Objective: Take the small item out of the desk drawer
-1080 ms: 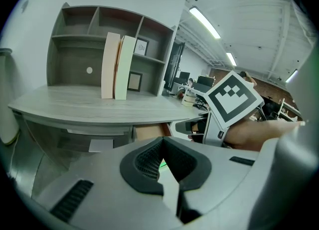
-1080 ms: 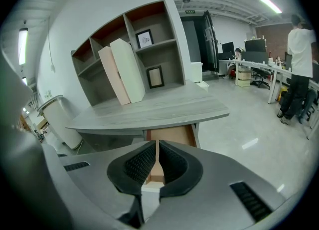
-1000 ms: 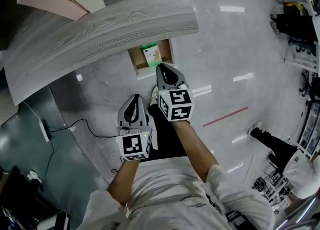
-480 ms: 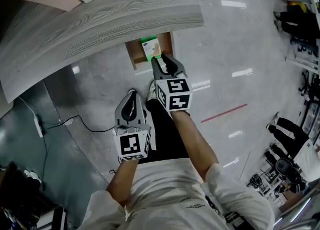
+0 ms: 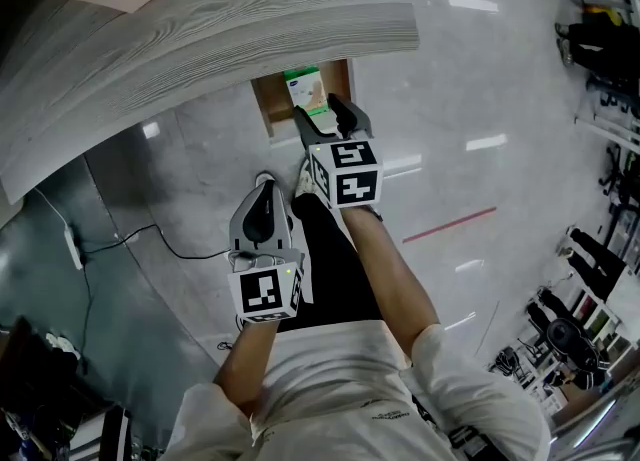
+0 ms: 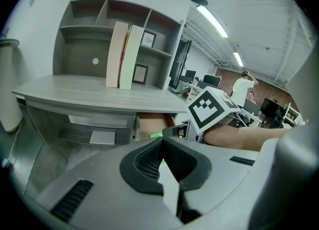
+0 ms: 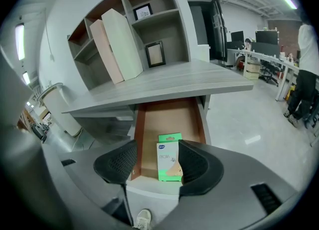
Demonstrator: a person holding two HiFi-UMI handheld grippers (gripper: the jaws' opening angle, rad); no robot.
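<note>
Over the last second my right gripper [image 5: 325, 114] has pushed forward from short of the open brown-floored wooden drawer [image 5: 268, 107] to its front edge, and its jaws, which were pressed together, are opening now. The small green-and-white flat box [image 5: 306, 90] lies on the drawer floor, close to the front edge and nearer the drawer's right side than its left, under the lip of the grey wood-grain surface [image 5: 200, 39]. In the right gripper view the box [image 7: 169, 163] sits framed between the spreading jaws of the right gripper [image 7: 157, 166], closer to the right-hand pad than the left, and I judge neither pad is touching it yet. The box's long axis runs front to back along the drawer [image 7: 167, 116], roughly in line with my approach, so the jaws straddle its narrow width. That is the relation the pick turns on: the box is straight ahead and below the right gripper. I would drop in and shift a little right to centre it before closing. My left gripper [image 5: 262, 207] hangs back beside the person's leg, well apart from the drawer. In its own view the left gripper [image 6: 162, 161] has its jaws pressed together on nothing. The right gripper is plainly the nearer one.
</note>
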